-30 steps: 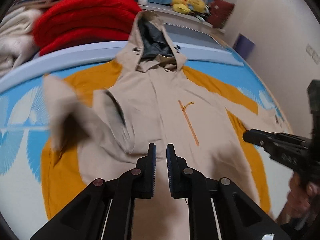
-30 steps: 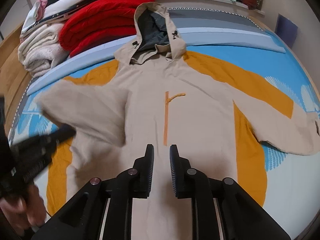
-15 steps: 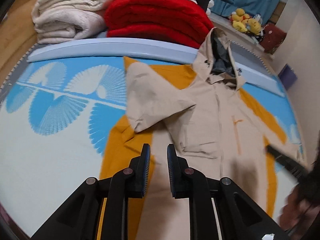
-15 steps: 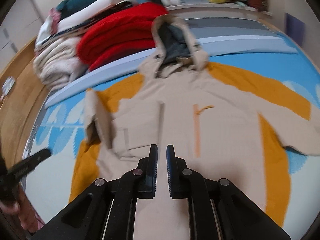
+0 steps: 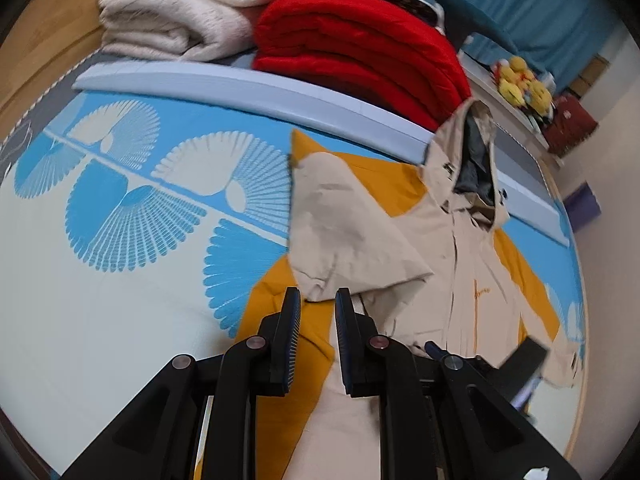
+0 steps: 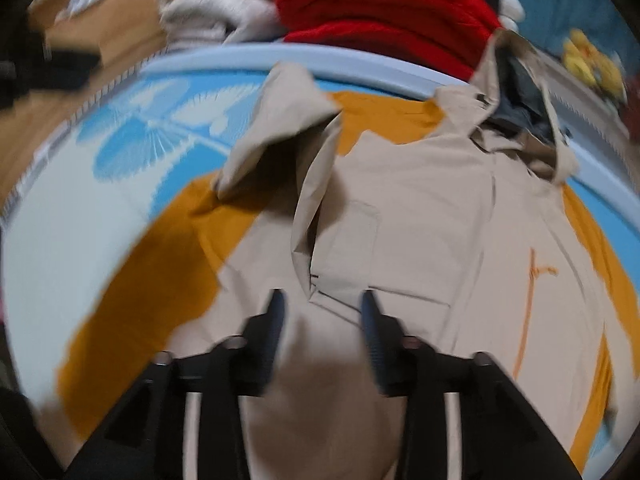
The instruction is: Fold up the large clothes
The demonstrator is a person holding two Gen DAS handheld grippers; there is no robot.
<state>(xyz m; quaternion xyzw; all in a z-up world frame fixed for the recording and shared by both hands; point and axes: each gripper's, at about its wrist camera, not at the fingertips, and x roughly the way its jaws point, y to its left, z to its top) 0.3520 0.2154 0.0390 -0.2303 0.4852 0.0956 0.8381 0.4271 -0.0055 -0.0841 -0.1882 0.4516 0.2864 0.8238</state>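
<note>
beige jacket: hooded, beige and mustard-orange, spread front-up on the bed; fills the centre to 3 o'clock of the left wrist view and most of the right wrist view.
folded sleeve: one sleeve lies doubled back over the chest, its cuff end toward 12 o'clock; in the right wrist view it rises at 11 o'clock with a dark shadow under it.
hood: at 1 o'clock, dark grey lining showing, resting against the pale blue bolster.
orange zip: short orange line on the chest, at 3 o'clock in the right wrist view.
left gripper: fingers slightly apart, nothing between them; tips just short of the folded sleeve's lower edge.
right gripper: blurred; fingers spread wide, gripping nothing, over the jacket's lower front.
bedsheet: blue and white fan print, from 9 to 11 o'clock.
red blanket: folded, at 12 o'clock behind the bolster.
cream blanket: folded, at 11 o'clock, touching the red one.
yellow plush toys: at 2 o'clock, far back.
</note>
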